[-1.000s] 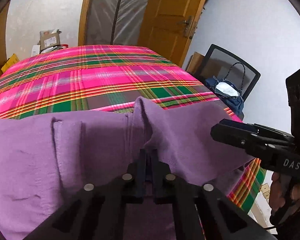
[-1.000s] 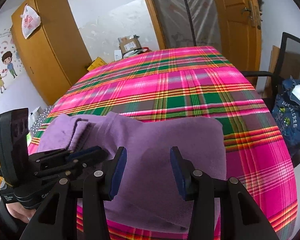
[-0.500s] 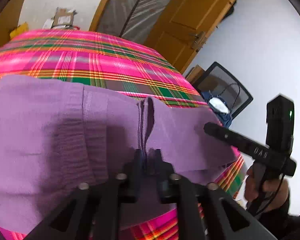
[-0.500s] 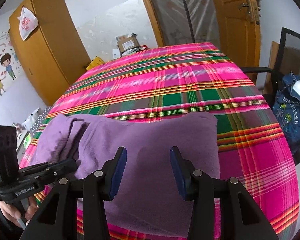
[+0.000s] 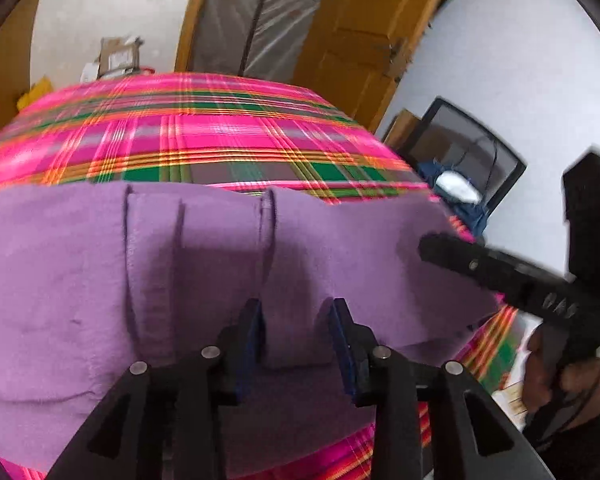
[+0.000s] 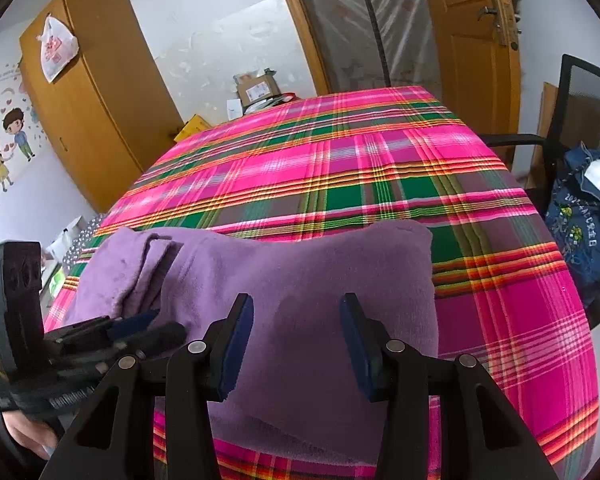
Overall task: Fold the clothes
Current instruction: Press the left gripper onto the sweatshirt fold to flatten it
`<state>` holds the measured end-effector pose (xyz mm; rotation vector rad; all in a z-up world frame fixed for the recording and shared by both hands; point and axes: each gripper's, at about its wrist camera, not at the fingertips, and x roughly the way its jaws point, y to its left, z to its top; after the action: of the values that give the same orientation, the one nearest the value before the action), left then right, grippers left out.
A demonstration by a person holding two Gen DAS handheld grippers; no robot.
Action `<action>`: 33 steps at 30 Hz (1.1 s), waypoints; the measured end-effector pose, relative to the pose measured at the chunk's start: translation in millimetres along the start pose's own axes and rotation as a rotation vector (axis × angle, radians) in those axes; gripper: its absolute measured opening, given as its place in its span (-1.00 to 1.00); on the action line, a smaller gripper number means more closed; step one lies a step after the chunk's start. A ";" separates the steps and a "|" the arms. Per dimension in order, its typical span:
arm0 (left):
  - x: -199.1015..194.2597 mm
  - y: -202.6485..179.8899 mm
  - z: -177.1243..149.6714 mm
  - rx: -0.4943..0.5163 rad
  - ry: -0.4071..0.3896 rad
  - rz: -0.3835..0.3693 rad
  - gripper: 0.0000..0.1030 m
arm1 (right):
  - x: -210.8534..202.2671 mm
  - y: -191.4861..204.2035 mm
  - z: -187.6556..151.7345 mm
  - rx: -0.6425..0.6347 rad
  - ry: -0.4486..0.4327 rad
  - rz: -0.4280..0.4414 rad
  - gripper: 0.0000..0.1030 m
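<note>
Your left claw [image 5: 296, 320] and right claw [image 6: 296, 320] both gape empty over the purple garment [image 6: 300, 280], lying on the plaid tabletop [image 6: 340, 168]. It looks soft and limp; take it by an edge.

This is a room in a home, most likely a bedroom. A tall orange-brown wooden wardrobe [image 6: 96, 92] stands against the wall with a white plastic bag [image 6: 58, 48] hanging from its top, and cartoon stickers of two children [image 6: 4, 152] decorate the pale wall beside it. A wooden panelled door with a metal handle [image 6: 476, 40] stands open. A pink, green and orange plaid cloth [image 6: 340, 168] covers the broad flat surface, and a blue denim bag [image 6: 584, 224] rests on a black mesh chair [image 6: 580, 92]
</note>
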<state>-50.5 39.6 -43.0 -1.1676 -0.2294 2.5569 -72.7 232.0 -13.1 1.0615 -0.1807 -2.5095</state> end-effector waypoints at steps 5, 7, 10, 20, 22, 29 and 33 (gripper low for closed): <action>2.6 -5.2 -1.4 0.036 -0.004 0.051 -0.71 | -6.8 -7.7 0.4 0.011 -0.019 -0.011 -0.09; -3.2 -1.7 0.2 0.016 -0.012 0.030 -0.85 | -11.9 -14.8 1.5 0.026 -0.035 -0.026 -0.09; -17.8 -2.4 2.0 0.011 -0.043 0.004 -0.87 | -22.1 -27.3 3.7 0.052 -0.062 -0.049 -0.09; -11.4 10.3 -5.7 -0.039 0.023 -0.045 -0.84 | -34.1 -54.1 -2.2 0.111 -0.069 -0.093 -0.09; -15.4 10.3 -4.2 -0.048 0.015 -0.065 -0.82 | -33.1 -53.2 -3.8 0.106 -0.062 -0.088 -0.09; -22.5 23.1 6.0 -0.104 -0.020 -0.087 -0.42 | -29.6 -31.3 5.4 0.049 -0.071 -0.027 -0.09; -17.6 24.9 1.7 -0.119 0.006 -0.091 -0.41 | -12.3 11.6 23.9 -0.092 -0.048 0.081 -0.09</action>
<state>-46.5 10.1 -36.3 -1.1787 -0.4282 2.4896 -78.2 225.7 15.0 0.9403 -0.1187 -2.4473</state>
